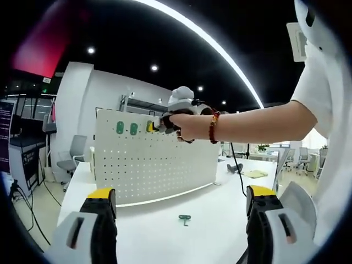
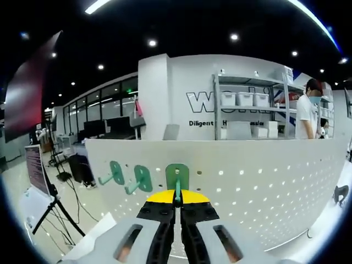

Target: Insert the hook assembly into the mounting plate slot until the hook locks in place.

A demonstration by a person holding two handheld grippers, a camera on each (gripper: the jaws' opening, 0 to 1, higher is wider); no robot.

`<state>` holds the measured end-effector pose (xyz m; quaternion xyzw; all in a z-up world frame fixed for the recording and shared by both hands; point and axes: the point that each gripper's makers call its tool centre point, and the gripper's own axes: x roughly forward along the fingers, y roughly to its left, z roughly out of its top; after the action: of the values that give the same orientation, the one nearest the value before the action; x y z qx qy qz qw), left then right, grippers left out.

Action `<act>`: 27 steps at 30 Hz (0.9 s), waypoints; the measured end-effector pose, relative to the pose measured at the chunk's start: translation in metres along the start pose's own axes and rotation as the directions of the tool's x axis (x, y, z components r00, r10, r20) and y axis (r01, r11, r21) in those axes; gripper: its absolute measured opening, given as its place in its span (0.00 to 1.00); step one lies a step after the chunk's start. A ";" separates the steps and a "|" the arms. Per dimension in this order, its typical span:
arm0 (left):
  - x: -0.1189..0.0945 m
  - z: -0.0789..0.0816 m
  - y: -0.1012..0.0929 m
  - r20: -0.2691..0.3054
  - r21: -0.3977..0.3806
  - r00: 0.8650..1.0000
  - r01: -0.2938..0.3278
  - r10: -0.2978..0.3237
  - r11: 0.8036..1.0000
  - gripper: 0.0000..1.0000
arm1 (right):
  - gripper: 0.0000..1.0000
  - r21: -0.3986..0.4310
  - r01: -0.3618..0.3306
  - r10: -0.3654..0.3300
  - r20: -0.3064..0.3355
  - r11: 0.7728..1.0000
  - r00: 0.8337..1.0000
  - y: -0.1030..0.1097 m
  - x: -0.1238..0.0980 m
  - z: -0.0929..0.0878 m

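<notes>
A white pegboard mounting plate (image 1: 159,165) stands upright on the white table (image 1: 214,236). Two green hooks (image 1: 126,128) hang in its top row. Beside them a person's hand presses my right gripper (image 1: 159,124) against the board. In the right gripper view, that gripper (image 2: 177,204) is shut on a third green hook (image 2: 177,175), whose back plate sits flat on the plate (image 2: 264,187). The two mounted hooks (image 2: 129,177) are just to its left. My left gripper (image 1: 181,206) is open low over the table, and a loose green hook (image 1: 185,219) lies between its jaws' lines.
A cable (image 1: 237,170) runs across the table behind the plate, near a small dark object (image 1: 235,168). Office chairs (image 1: 69,157) stand to the left. In the right gripper view there are shelves with bins (image 2: 245,102), a standing person (image 2: 309,113) and a tripod (image 2: 52,206).
</notes>
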<state>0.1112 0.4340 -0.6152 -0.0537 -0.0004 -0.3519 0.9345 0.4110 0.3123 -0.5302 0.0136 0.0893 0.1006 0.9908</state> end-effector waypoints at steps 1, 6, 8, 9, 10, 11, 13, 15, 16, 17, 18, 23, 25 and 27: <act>0.000 0.000 0.000 -0.003 -0.005 1.000 0.002 -0.002 1.000 1.00 | 0.00 -0.004 0.004 -0.004 0.000 1.000 1.000 0.000 0.001 0.000; 0.001 0.004 0.001 0.026 -0.025 1.000 0.005 -0.004 1.000 1.00 | 0.00 0.017 0.023 -0.023 -0.014 1.000 1.000 -0.004 0.005 -0.003; 0.001 0.008 0.002 0.048 -0.035 0.999 0.005 -0.004 0.999 1.00 | 0.00 0.011 0.026 -0.026 -0.014 1.000 1.000 -0.004 0.006 -0.004; 0.001 0.008 0.003 0.047 -0.033 0.999 0.006 -0.005 0.999 1.00 | 0.00 0.007 0.027 -0.027 -0.016 1.000 1.000 -0.005 0.007 -0.004; 0.002 0.007 0.003 0.042 -0.025 0.999 0.011 -0.010 1.000 1.00 | 0.00 0.016 0.023 -0.023 -0.020 1.000 1.000 -0.005 0.007 -0.005; 0.003 0.007 0.003 0.041 -0.024 0.999 0.013 -0.012 1.000 1.00 | 0.00 0.017 0.019 -0.018 -0.022 1.000 1.000 -0.004 0.008 -0.005; 0.004 0.006 0.005 0.036 -0.029 0.999 0.011 -0.010 1.000 1.00 | 0.00 0.005 0.027 -0.027 -0.023 1.000 0.999 -0.004 0.008 -0.006; 0.004 0.007 0.005 0.042 -0.032 0.999 0.016 -0.014 0.999 1.00 | 0.00 0.000 0.024 -0.024 -0.024 1.000 0.999 -0.003 0.009 -0.006; 0.004 0.009 0.005 0.057 -0.042 0.998 0.018 -0.015 0.999 1.00 | 0.00 -0.003 0.027 -0.028 -0.025 1.000 0.999 -0.003 0.010 -0.006; 0.004 0.009 0.006 0.061 -0.051 0.998 0.017 -0.014 0.999 1.00 | 0.00 0.001 0.025 -0.025 -0.028 1.000 0.999 -0.002 0.011 -0.007; 0.005 0.008 0.006 0.060 -0.057 0.998 0.017 -0.013 0.998 1.00 | 0.01 0.006 0.023 -0.023 -0.028 1.000 0.999 -0.001 0.012 -0.007; 0.005 0.007 0.006 0.056 -0.058 0.998 0.019 -0.016 0.998 1.00 | 0.00 0.013 0.043 -0.043 -0.035 0.999 0.998 -0.003 0.016 -0.008; 0.004 0.006 0.007 0.051 -0.065 0.999 0.018 -0.015 0.998 1.00 | 0.01 -0.001 0.049 -0.049 -0.037 0.999 0.998 -0.003 0.016 -0.009; 0.004 0.006 0.008 0.051 -0.064 0.999 0.016 -0.013 0.998 1.00 | 0.01 -0.010 0.041 -0.042 -0.043 0.999 0.998 -0.001 0.015 -0.010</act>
<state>0.1200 0.4378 -0.6101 -0.0926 -0.0132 -0.3568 0.9295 0.4244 0.3143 -0.5424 0.0050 0.1104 0.0807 0.9906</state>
